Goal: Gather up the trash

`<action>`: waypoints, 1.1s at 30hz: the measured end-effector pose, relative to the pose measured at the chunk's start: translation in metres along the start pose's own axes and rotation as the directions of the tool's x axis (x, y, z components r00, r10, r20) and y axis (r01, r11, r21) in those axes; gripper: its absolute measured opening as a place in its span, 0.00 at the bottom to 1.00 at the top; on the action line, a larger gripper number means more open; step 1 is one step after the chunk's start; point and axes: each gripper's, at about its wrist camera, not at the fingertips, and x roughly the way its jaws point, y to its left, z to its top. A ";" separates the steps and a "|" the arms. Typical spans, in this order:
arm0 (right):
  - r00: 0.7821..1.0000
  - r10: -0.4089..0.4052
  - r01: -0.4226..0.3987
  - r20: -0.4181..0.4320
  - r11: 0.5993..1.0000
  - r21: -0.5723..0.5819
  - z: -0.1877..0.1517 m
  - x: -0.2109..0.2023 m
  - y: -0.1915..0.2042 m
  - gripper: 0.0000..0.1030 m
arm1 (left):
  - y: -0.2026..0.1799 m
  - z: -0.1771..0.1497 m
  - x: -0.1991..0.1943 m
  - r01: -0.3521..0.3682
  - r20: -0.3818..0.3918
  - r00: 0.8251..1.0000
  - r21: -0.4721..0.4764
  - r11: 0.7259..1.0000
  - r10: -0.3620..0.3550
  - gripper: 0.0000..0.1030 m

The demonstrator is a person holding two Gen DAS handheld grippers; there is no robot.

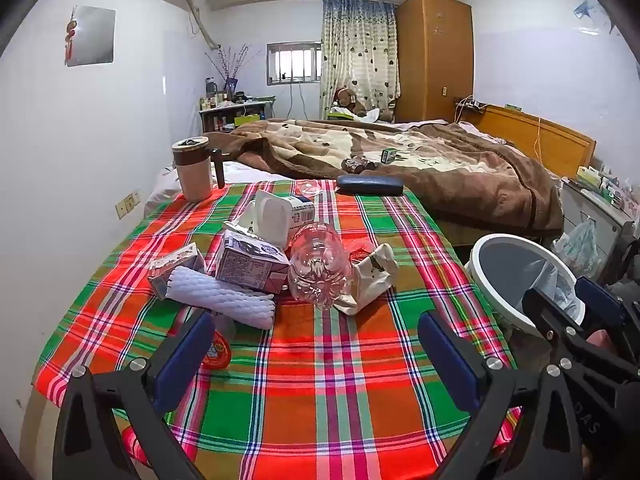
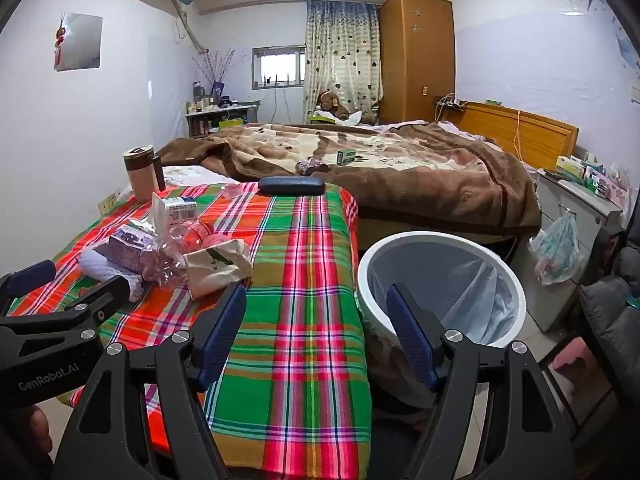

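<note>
Bedroom worktop [image 1: 320, 380] with plaid cloth carries the whole trash pile [image 1: 280, 264] near its middle, bin [image 2: 440, 248] beside it looks empty, so nothing collected yet; both my jaws spread wide, holding nothing.

The room is evenly bright, with soft daylight coming through the small barred window [image 1: 294, 62] at the far wall, which is blown out white in the right wrist view. Shadows under the trash on the plaid bench [image 1: 320, 380] are faint. Both views bow strongly, walls curving, with black corners. The picture on the wall [image 1: 91, 35] shows pale glare.
</note>
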 end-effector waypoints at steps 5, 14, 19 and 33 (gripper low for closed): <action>1.000 -0.007 0.007 0.001 1.000 0.003 0.001 0.000 0.001 0.72 | 0.000 0.000 0.001 -0.004 -0.005 1.000 0.001 1.000 0.004 1.00; 1.000 -0.001 0.001 0.003 1.000 0.000 -0.001 0.000 0.003 0.72 | -0.001 -0.002 -0.001 -0.001 -0.003 1.000 -0.003 1.000 0.001 1.00; 1.000 -0.003 0.003 0.001 1.000 0.001 0.001 -0.002 0.002 0.72 | 0.001 -0.003 -0.001 -0.001 -0.003 1.000 -0.006 1.000 0.001 1.00; 1.000 -0.004 0.004 -0.010 1.000 0.007 0.000 0.002 0.003 0.72 | 0.003 -0.002 0.000 0.008 -0.012 1.000 -0.006 1.000 -0.008 1.00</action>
